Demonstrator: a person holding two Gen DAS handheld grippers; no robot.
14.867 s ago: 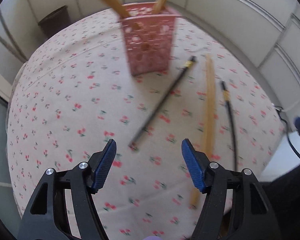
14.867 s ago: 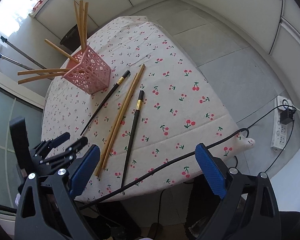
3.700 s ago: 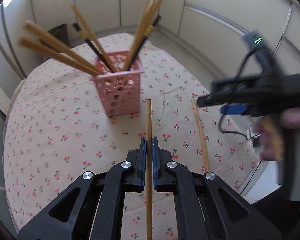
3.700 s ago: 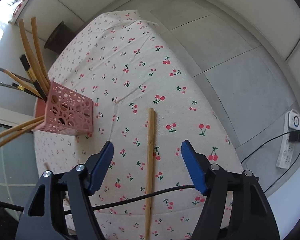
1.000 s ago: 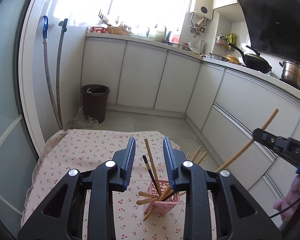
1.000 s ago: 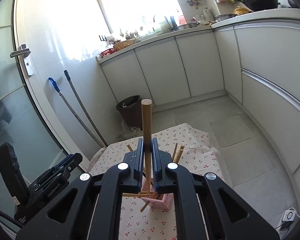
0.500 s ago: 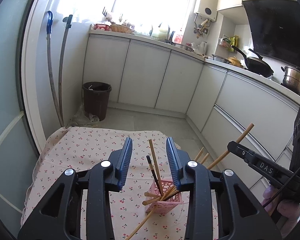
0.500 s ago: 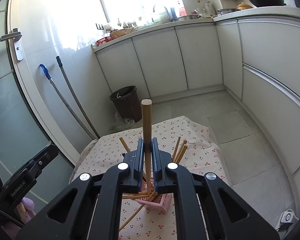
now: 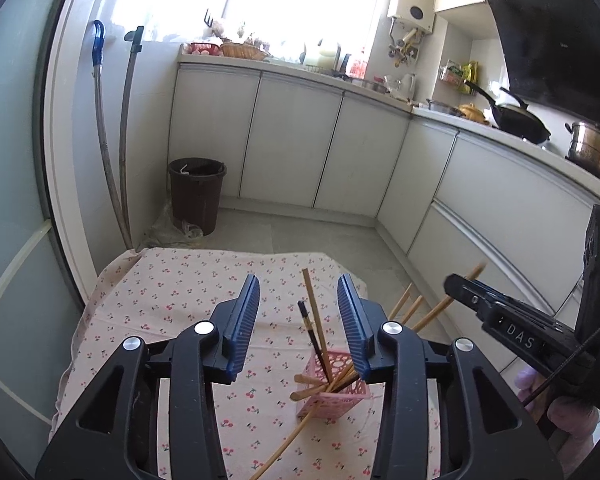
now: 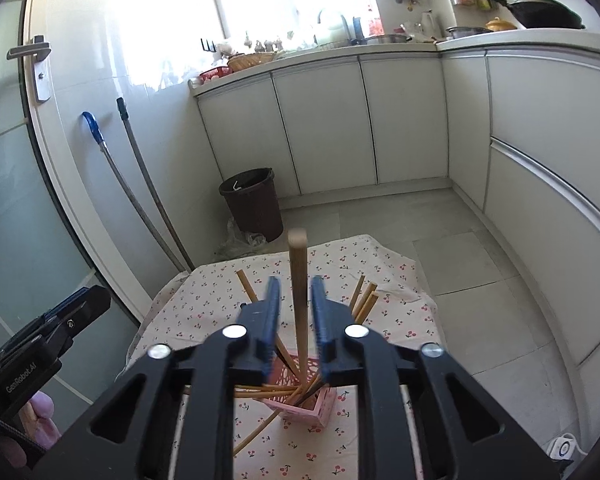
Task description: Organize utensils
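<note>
A pink lattice holder (image 9: 340,394) stands on the cherry-print tablecloth (image 9: 188,300) with several wooden and black chopsticks fanned out of it. In the right wrist view a wooden chopstick (image 10: 298,280) stands upright over the holder (image 10: 314,406), between the opening jaws of my right gripper (image 10: 294,312); a gap shows on each side of it. My left gripper (image 9: 298,320) hovers above the holder, its jaws opening with nothing between them. One wooden chopstick (image 9: 288,440) slants from the holder down onto the cloth. The right gripper (image 9: 460,284) shows at the right of the left wrist view.
A brown bin (image 9: 196,196) and two mop handles (image 9: 112,152) stand behind the table by a glass door. White cabinets (image 10: 324,128) run along the back and right. A power strip (image 10: 564,448) lies on the tiled floor.
The right jaws, shut on the wooden chopstick before, have parted from it, and the stick has sunk lower toward the holder. The left jaws have spread wider.
</note>
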